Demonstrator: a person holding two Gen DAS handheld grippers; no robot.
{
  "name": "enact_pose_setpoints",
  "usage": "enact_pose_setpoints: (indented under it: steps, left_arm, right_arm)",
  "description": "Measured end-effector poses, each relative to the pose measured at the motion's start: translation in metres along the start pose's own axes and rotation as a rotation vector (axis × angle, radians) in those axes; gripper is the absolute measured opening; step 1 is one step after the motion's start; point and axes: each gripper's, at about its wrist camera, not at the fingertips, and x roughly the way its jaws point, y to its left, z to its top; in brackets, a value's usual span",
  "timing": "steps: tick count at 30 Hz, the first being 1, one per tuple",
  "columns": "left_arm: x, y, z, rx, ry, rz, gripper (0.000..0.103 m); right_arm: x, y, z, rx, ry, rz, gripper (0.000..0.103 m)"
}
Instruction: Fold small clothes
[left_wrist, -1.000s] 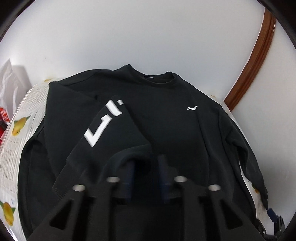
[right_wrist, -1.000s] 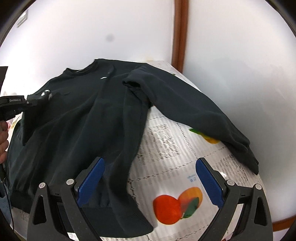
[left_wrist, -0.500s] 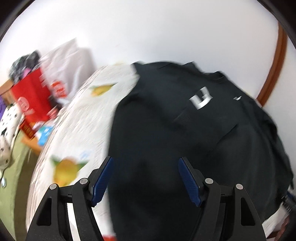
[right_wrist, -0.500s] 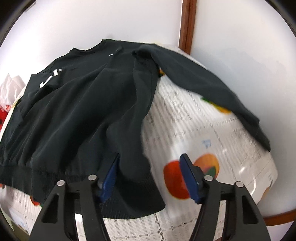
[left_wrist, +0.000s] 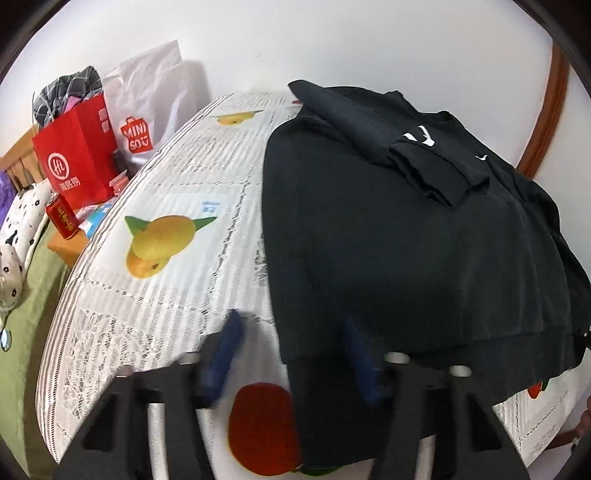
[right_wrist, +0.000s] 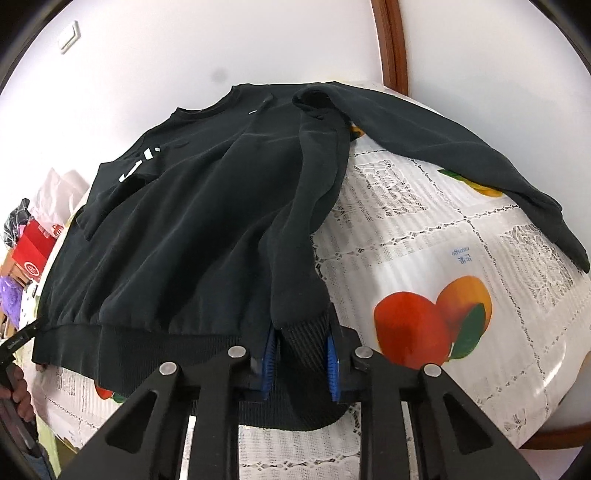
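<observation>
A black sweatshirt (left_wrist: 406, 258) lies front up on a table with a white lace fruit-print cloth (left_wrist: 177, 266). One sleeve with white lettering (left_wrist: 417, 136) is folded across its chest. My left gripper (left_wrist: 291, 354) is open, its jaws either side of the sweatshirt's near hem corner (left_wrist: 321, 387). In the right wrist view the sweatshirt (right_wrist: 192, 221) spreads left, its other sleeve (right_wrist: 461, 147) stretched out to the right. My right gripper (right_wrist: 299, 354) is shut on the ribbed hem (right_wrist: 303, 339) at the right side seam.
Left of the table stand a red paper bag (left_wrist: 77, 155), a white Miniso bag (left_wrist: 147, 110) and a red can (left_wrist: 62, 218) on a low wooden stand. White walls and a brown wooden post (right_wrist: 395, 44) lie behind the table. The tablecloth (right_wrist: 461, 258) shows at right.
My left gripper let go of the lettered sleeve, left it across the chest, and swung to the near hem corner. My right gripper moved in and closed on the hem.
</observation>
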Motion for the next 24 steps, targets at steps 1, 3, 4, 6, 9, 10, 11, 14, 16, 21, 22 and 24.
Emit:
enact_pose_setpoints:
  steps: [1,3,4,6,9,10,11,14,16,21,22,24]
  left_arm:
    - [0.0,-0.001,0.001,0.002,-0.003,-0.004,0.026]
    - [-0.002,-0.002,0.0,0.002,-0.003,-0.018,0.012]
    - [-0.004,-0.002,0.0,0.004,-0.009,-0.009,0.011]
    - [-0.007,0.0,-0.003,0.004,-0.006,-0.023,0.011]
    - [-0.012,0.006,-0.01,-0.018,0.01,-0.061,0.01]
    - [-0.014,0.007,-0.013,-0.023,0.014,-0.069,0.01]
    - [-0.016,0.008,-0.015,-0.022,0.017,-0.073,0.01]
    - [-0.023,0.012,-0.024,-0.022,0.022,-0.081,0.01]
    - [-0.024,0.011,-0.028,-0.016,0.028,-0.085,0.01]
    - [-0.03,0.009,-0.026,-0.007,0.031,-0.092,0.015]
    - [-0.031,0.011,-0.023,-0.02,0.031,-0.108,0.017]
    - [-0.033,0.012,-0.017,-0.026,0.011,-0.104,0.026]
  right_arm:
    - [-0.001,0.0,0.0,-0.004,0.0,0.008,0.02]
    - [-0.005,-0.002,0.0,-0.015,-0.007,0.01,0.019]
    - [-0.007,-0.003,-0.001,-0.019,-0.008,0.014,0.019]
    - [-0.009,-0.01,-0.002,-0.011,0.0,0.028,0.019]
    - [-0.01,-0.018,-0.004,0.014,0.018,0.047,0.019]
    - [-0.012,-0.019,-0.007,0.009,0.019,0.049,0.019]
    - [-0.012,-0.019,-0.007,0.003,0.02,0.045,0.019]
    - [-0.014,-0.017,-0.009,-0.023,0.031,0.036,0.019]
    - [-0.013,-0.014,-0.009,-0.039,0.036,0.019,0.019]
    - [-0.02,-0.005,0.002,-0.09,0.023,-0.109,0.033]
    - [-0.025,-0.002,0.007,-0.101,0.004,-0.138,0.035]
    - [-0.038,0.009,0.021,-0.133,-0.061,-0.198,0.05]
